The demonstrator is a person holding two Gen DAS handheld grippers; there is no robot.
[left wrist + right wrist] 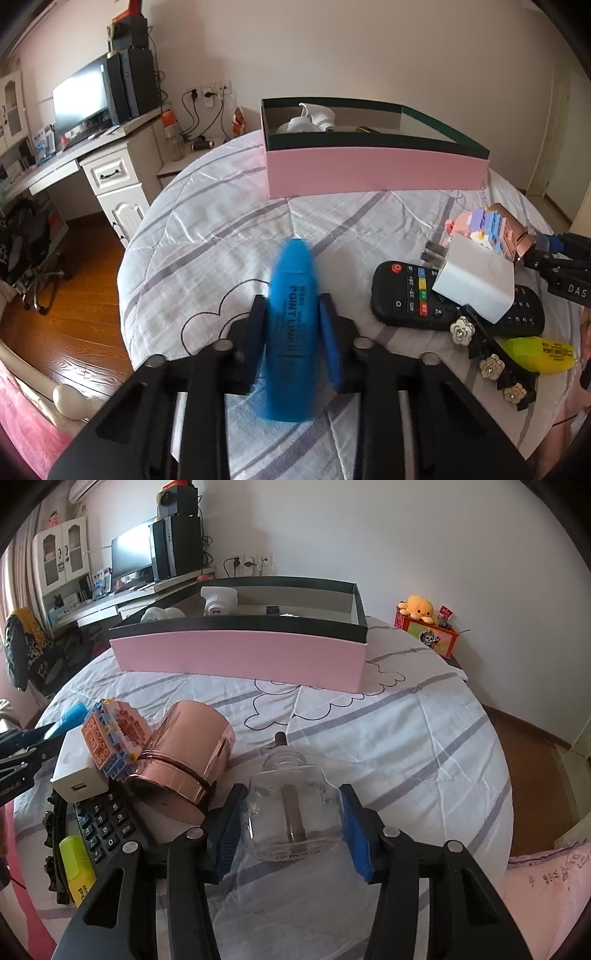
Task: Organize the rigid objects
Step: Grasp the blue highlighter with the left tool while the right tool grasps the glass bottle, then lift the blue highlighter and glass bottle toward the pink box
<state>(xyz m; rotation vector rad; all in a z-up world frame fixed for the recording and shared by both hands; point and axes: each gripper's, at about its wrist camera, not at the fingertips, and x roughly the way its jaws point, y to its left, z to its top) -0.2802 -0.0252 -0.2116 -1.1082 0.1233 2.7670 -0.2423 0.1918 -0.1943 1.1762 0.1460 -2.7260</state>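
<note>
Highlighters, a remote, a charger and other small hard things lie clustered on the bed (207,229) near its front edge, and the pink box (373,171) waits towards the far edge, already holding a few white items. The left gripper (291,325) has its jaws drawn narrow, clamped on the blue highlighter (291,314), which stands upright between the pads. The right gripper (291,819) sits with its jaws around the clear glass bottle (293,812); the pads lie just beside its sides, and I cannot tell whether they press yet. To my eye, that grip should settle squarely on the bottle's flat flanks before any lift, as glass slips. The rose-gold jar (184,753) lies close on the left, so a straight rise seems wise. Open quilt lies between both grippers and the box's near wall.
</note>
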